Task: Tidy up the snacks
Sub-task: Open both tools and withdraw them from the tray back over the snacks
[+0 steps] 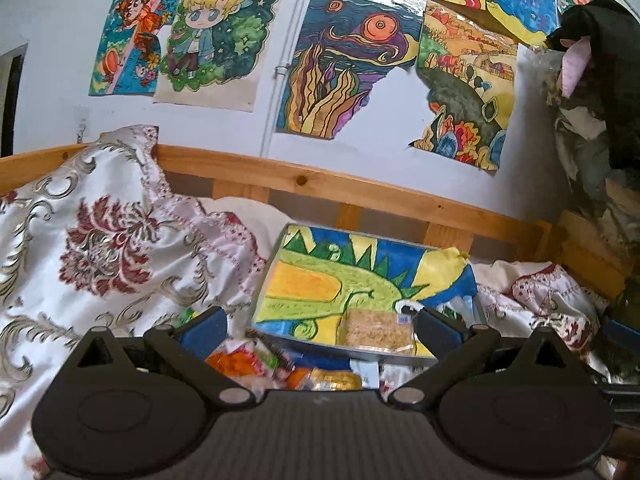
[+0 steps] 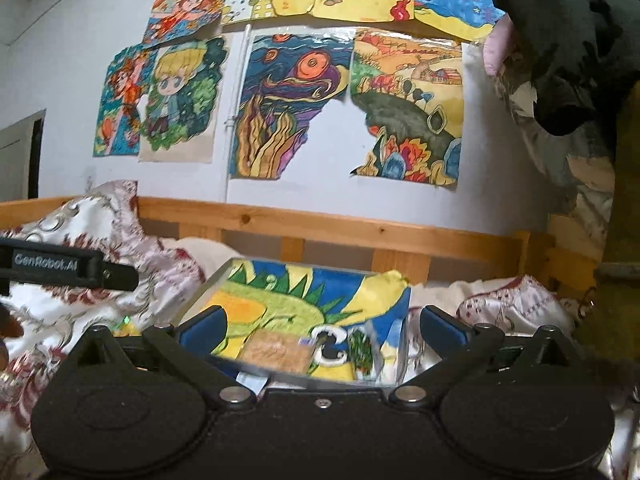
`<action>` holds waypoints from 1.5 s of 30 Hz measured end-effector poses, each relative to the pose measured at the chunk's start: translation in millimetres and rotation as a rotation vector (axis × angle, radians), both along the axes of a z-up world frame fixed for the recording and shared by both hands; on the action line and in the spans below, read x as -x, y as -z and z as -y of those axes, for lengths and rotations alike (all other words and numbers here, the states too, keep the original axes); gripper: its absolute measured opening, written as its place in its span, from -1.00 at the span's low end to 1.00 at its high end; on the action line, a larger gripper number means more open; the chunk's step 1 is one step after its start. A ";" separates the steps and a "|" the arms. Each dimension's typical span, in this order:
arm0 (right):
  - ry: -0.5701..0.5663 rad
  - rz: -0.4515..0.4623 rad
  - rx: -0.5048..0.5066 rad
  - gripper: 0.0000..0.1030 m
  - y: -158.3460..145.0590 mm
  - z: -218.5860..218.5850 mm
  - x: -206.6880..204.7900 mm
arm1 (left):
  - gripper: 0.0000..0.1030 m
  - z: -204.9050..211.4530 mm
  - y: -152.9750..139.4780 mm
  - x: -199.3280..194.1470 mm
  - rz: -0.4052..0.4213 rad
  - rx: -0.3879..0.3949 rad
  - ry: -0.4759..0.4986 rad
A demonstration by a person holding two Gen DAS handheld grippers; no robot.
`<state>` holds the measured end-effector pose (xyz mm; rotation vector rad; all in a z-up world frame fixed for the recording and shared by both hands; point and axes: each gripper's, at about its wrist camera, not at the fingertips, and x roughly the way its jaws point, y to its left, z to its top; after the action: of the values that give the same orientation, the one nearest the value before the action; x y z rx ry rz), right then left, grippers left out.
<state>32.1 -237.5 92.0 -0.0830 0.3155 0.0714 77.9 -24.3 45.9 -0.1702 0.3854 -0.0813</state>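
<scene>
- Two grippers, the left gripper (image 1: 316, 320) and the right gripper (image 2: 320, 320), stand wide and hold nothing.
- One crumbly snack bar (image 1: 378, 329) lies on the dinosaur drawing (image 1: 320, 276) in the tray (image 1: 267, 270).

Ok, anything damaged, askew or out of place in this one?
Yes. Two wall drawings are torn: the swirly sun picture lacks its lower right corner, and the landscape beside it has a ragged bite from its lower left. Loose snack packets lie scattered on the bedding before the tray, not in it.
</scene>
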 end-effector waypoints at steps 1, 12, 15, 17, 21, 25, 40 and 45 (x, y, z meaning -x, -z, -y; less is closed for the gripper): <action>-0.003 -0.010 0.002 0.99 0.8 -1.1 5.9 | 0.99 -1.4 1.3 4.0 -0.012 0.003 0.001; -0.052 -0.103 0.031 0.99 9.7 -21.2 41.8 | 0.99 -18.2 22.0 53.5 -0.069 -0.141 -0.055; -0.082 -0.128 0.058 0.99 15.2 -30.6 51.1 | 0.99 -24.6 30.7 58.2 -0.118 -0.144 -0.027; -0.104 -0.137 0.074 0.99 17.9 -36.6 54.7 | 0.99 -26.4 35.1 60.6 -0.137 -0.154 -0.020; -0.141 -0.152 0.118 0.99 26.2 -48.2 57.3 | 0.99 -28.7 42.3 59.5 -0.166 -0.169 -0.005; -0.165 -0.191 0.126 0.99 37.3 -54.1 52.9 | 0.99 -34.3 49.1 56.0 -0.191 -0.118 -0.015; -0.182 -0.276 0.102 0.99 58.3 -57.2 34.3 | 0.99 -60.9 68.4 41.7 -0.248 0.014 -0.041; -0.187 -0.293 0.079 0.99 63.6 -56.2 28.6 | 0.99 -60.2 73.1 32.1 -0.267 0.005 -0.068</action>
<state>3.5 -181.3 28.4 -0.1808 0.6036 0.2581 45.8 35.9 -27.2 -0.1992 0.6449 0.0079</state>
